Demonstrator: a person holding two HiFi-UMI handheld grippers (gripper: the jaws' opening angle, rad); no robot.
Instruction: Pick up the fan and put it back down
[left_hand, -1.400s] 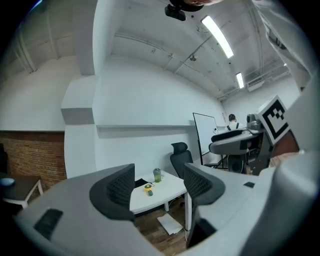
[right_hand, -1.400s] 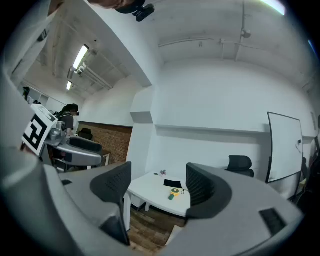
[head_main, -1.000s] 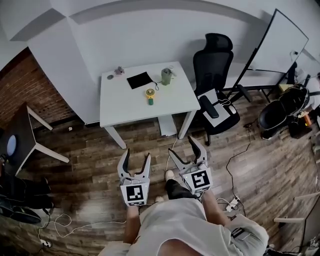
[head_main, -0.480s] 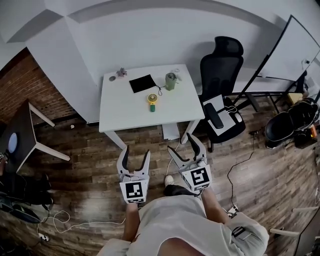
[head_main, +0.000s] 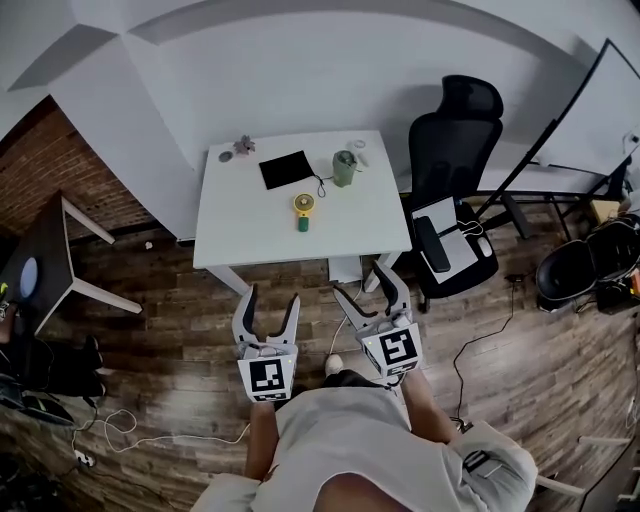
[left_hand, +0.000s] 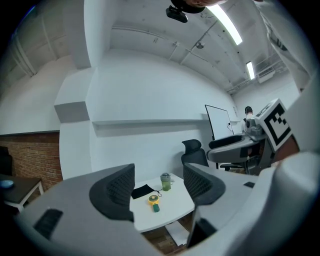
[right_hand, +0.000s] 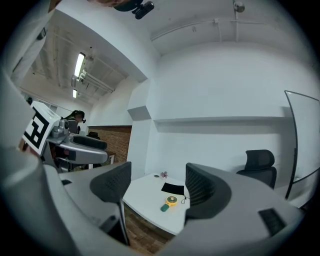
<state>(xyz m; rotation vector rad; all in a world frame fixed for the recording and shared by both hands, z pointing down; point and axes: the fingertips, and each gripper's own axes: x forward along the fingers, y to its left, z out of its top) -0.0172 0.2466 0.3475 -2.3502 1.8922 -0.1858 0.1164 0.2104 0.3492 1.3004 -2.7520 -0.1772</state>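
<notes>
Near the middle of the white desk (head_main: 250, 225), a small fan (head_main: 303, 209). Round yellow head with a paler centre, lying flat and face up. Short green handle, stubby, pointing toward the desk's near edge. Resting on the bare desktop, touching nothing else that can be made out. Thin dark cord (head_main: 320, 185) just behind the head, toward the desk's back; whether joined to the fan, cannot tell.

Farther back on the desk: a flat black pad (head_main: 286, 169) left of centre, a green cup (head_main: 344, 168) right of centre, a few small bits near the back left corner, too small to name.

Short of the desk's near edge, over the wood floor (head_main: 170, 320): left hand-held gripper (head_main: 272, 297), released, dark ribbed pads apart, nothing between them. Beside it, right hand-held gripper (head_main: 362, 282), likewise released and empty, jaws spread. Both held level, aimed at the desk, well apart from the fan.

Off the desk's right end, a black office chair (head_main: 455, 170).
</notes>
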